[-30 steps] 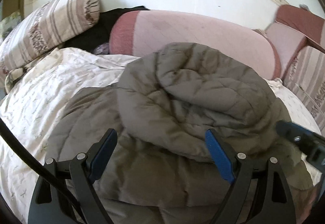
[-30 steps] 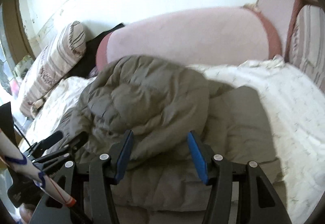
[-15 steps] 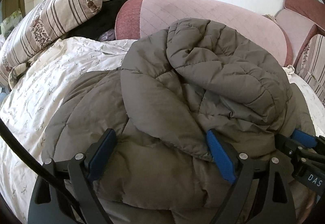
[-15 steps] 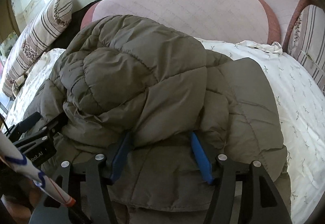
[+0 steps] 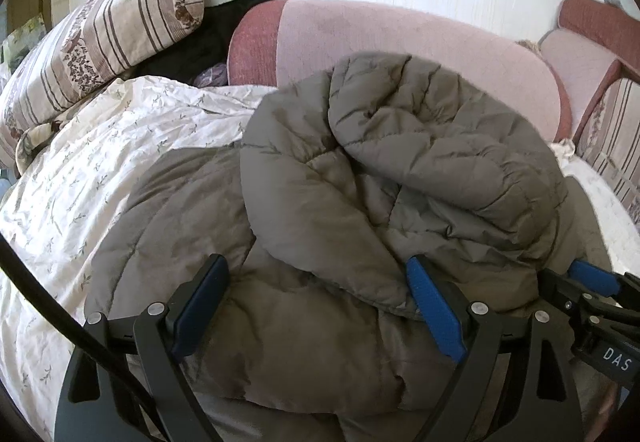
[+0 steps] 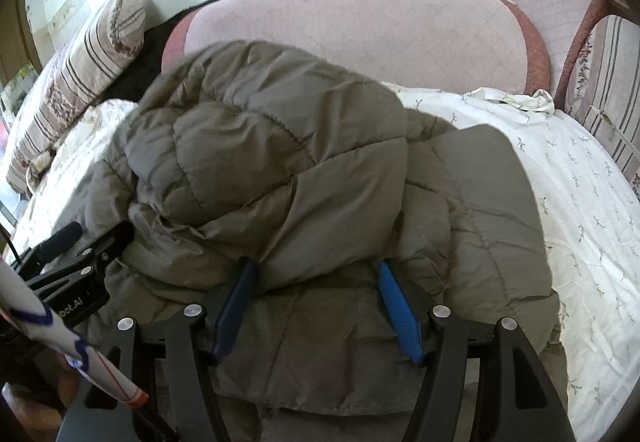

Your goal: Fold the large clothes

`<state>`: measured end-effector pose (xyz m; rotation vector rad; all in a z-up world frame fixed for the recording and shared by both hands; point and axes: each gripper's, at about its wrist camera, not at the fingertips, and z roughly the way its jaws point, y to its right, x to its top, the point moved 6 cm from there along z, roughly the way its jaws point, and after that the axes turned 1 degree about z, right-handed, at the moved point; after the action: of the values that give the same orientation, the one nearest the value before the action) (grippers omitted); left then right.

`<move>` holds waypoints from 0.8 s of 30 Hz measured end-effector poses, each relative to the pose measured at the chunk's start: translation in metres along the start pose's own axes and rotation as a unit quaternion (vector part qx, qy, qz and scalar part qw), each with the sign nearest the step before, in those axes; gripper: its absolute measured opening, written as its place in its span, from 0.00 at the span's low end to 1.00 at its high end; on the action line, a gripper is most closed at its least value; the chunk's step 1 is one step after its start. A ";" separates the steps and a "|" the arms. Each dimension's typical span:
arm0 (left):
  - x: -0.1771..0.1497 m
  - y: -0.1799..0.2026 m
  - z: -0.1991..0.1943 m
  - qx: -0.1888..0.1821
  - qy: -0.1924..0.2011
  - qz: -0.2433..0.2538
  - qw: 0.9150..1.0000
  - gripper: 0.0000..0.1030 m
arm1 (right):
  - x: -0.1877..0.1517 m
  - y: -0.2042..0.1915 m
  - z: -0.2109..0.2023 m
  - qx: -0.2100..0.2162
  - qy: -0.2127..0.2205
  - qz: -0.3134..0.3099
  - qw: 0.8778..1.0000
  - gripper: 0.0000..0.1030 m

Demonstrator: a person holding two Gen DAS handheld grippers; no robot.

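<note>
A grey-olive puffer jacket [image 5: 360, 177] lies on the bed, its upper part folded over in a bulky heap [image 6: 272, 161] onto the flat lower layer. My left gripper [image 5: 316, 266] stands wide open at the jacket's near edge, and its right fingertip [image 5: 420, 274] touches the rim of the fold. My right gripper [image 6: 316, 266] is open, and the fold's edge drapes over both of its tips, with the flat layer beneath. Each gripper shows in the other's view: the right one [image 5: 592, 282] and the left one [image 6: 80, 254].
A white flowered sheet [image 5: 80, 181] covers the bed. A pink bolster [image 6: 360, 33] runs along the wall behind the jacket, with dark clothing [image 5: 200, 41] beside it. Striped pillows lean at the far left [image 5: 100, 41] and at the right [image 6: 608, 81]. A sleeve [image 6: 36, 318] shows at lower left.
The right gripper's jaws have spread a little, and it has sunk towards the jacket, whose folded heap now hangs over its tips. The left gripper has barely moved.
</note>
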<state>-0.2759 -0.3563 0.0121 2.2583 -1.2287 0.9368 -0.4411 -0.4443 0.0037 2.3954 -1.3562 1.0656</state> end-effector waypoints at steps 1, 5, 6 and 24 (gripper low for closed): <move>0.002 -0.001 -0.003 -0.002 0.004 -0.003 1.000 0.87 | 0.002 -0.001 -0.007 0.002 0.009 0.000 1.000 0.67; 0.010 -0.002 -0.020 -0.003 0.028 -0.013 1.000 0.87 | 0.004 -0.010 -0.034 -0.006 0.041 -0.023 0.999 0.67; 0.011 -0.001 -0.022 -0.005 0.028 -0.012 1.000 0.87 | 0.002 -0.012 -0.036 -0.006 0.037 -0.027 0.999 0.67; -0.034 0.048 -0.144 -0.027 0.050 0.057 0.997 0.87 | -0.136 0.027 -0.162 0.009 -0.002 0.032 0.999 0.67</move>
<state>-0.3825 -0.2729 0.0892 2.0910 -1.3333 1.0329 -0.5868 -0.2905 0.0257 2.3824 -1.4389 1.0949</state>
